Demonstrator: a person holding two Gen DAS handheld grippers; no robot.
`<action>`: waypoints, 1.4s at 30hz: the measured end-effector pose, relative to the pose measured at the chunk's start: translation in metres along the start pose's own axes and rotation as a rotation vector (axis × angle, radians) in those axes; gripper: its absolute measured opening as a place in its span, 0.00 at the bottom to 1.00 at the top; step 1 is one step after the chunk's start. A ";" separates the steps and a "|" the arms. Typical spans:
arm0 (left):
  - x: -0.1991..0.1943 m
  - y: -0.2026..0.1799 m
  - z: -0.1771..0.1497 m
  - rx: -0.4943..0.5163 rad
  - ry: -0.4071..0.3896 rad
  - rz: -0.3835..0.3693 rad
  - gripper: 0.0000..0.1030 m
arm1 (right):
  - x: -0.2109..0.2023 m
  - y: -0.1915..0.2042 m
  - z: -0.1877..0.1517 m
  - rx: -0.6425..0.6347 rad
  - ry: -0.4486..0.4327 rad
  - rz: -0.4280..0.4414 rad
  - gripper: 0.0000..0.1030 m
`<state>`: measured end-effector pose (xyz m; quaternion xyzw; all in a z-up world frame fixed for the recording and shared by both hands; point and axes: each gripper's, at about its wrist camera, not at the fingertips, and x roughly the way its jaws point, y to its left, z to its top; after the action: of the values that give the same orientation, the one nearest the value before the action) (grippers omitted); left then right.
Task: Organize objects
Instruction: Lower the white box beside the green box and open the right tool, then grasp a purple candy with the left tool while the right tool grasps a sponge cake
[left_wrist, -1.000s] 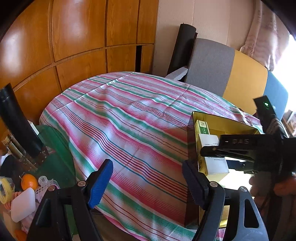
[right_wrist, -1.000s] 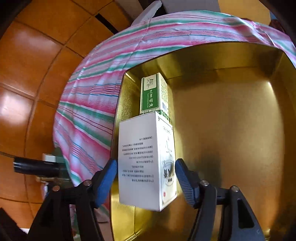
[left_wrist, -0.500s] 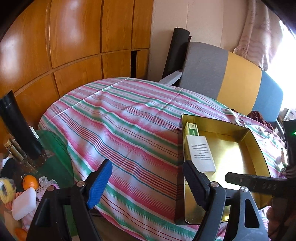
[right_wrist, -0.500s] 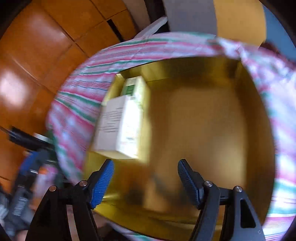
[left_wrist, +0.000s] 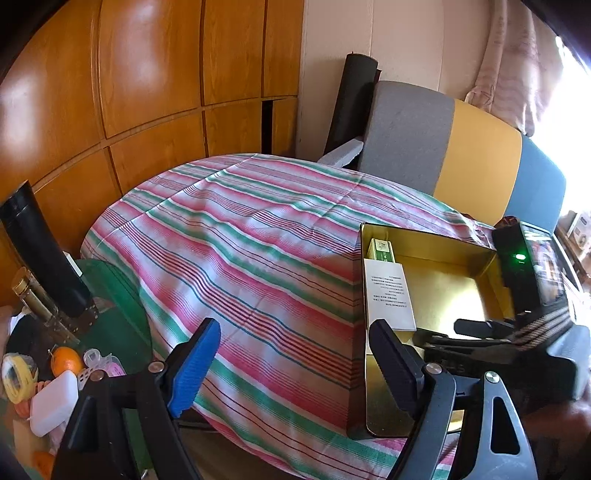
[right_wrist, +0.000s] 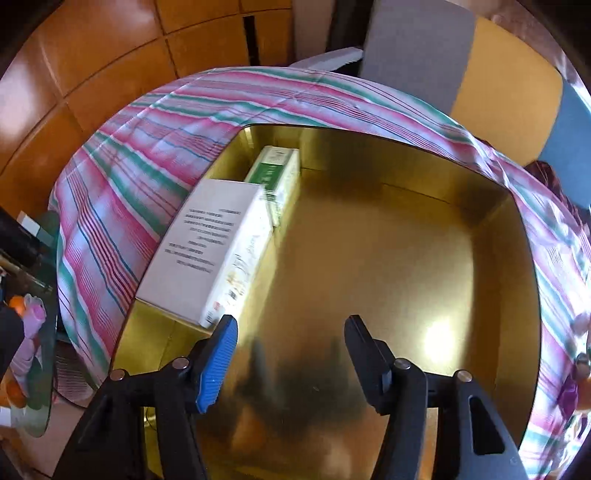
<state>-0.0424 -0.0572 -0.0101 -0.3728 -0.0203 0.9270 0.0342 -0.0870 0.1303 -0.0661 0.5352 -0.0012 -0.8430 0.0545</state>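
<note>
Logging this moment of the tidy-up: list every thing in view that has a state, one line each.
Gold tin: open, no lid on it, on the striped cloth.
White box: lying flat in the tin, along its left wall.
Green box: lying flat behind the white box, same wall.
Left hand-held gripper: open, empty, over the cloth.
Right hand-held gripper: open, empty, over the tin; jaws just narrowed.

The right tool (right_wrist: 290, 352) has let go of the white box (right_wrist: 207, 254), now lying in the gold tin (right_wrist: 388, 236).
</note>
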 end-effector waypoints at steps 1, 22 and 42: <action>0.000 0.000 0.000 -0.002 -0.003 -0.002 0.81 | -0.005 -0.008 -0.003 0.019 -0.006 -0.006 0.59; -0.028 -0.076 0.006 0.172 -0.068 -0.105 0.82 | -0.140 -0.123 -0.089 0.158 -0.251 -0.109 0.64; -0.034 -0.199 -0.017 0.427 -0.021 -0.319 0.82 | -0.207 -0.337 -0.194 0.725 -0.332 -0.328 0.68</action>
<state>0.0032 0.1386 0.0135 -0.3396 0.1168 0.8970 0.2578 0.1443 0.4954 0.0172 0.3700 -0.2209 -0.8602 -0.2725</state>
